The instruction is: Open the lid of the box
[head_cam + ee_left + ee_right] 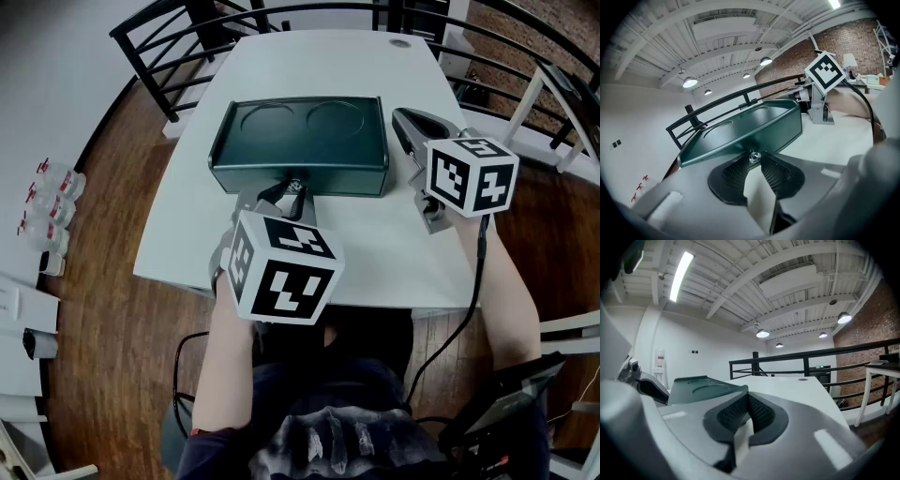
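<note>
A dark green box (pixel 300 141) with two round recesses in its lid lies shut on the white table (pixel 375 258). My left gripper (pixel 292 192) is at the middle of the box's front wall. In the left gripper view its jaws (pixel 753 158) are shut on a small metal latch (pixel 753 156) just under the lid's edge, with the box (pixel 750 126) right behind. My right gripper (pixel 403 122) rests beside the box's right end, shut with nothing in it. In the right gripper view its pads (pixel 759 411) meet, and the box (pixel 701 389) shows at left.
A black railing (pixel 169 56) runs round the table's far side. Small bottles (pixel 52 202) stand on the wooden floor at left. A white frame (pixel 544 103) is at right. My right gripper's marker cube (pixel 825 70) shows behind the box in the left gripper view.
</note>
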{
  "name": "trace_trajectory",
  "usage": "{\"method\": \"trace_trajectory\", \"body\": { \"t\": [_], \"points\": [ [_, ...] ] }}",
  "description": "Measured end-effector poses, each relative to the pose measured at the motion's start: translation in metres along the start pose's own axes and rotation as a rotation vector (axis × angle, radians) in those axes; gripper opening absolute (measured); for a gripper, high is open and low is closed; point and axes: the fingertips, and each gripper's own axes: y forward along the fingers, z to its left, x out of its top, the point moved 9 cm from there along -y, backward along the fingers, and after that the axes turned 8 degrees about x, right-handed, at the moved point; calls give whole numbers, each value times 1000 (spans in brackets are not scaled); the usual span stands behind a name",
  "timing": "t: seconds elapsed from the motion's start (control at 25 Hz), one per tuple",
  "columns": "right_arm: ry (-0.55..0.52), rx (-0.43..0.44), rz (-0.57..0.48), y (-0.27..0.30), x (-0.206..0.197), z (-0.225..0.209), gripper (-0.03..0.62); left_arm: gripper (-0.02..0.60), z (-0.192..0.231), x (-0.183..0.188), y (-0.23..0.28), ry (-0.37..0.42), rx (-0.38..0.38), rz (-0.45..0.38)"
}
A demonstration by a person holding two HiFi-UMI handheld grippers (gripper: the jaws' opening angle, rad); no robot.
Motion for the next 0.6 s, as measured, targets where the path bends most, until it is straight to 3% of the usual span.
{"method": "trace_trajectory", "body": {
  "t": [0.6],
  "points": [
    [-3, -4, 1, 0, 0, -2, 3, 91, -3, -8, -13, 56, -30, -30]
  ]
}}
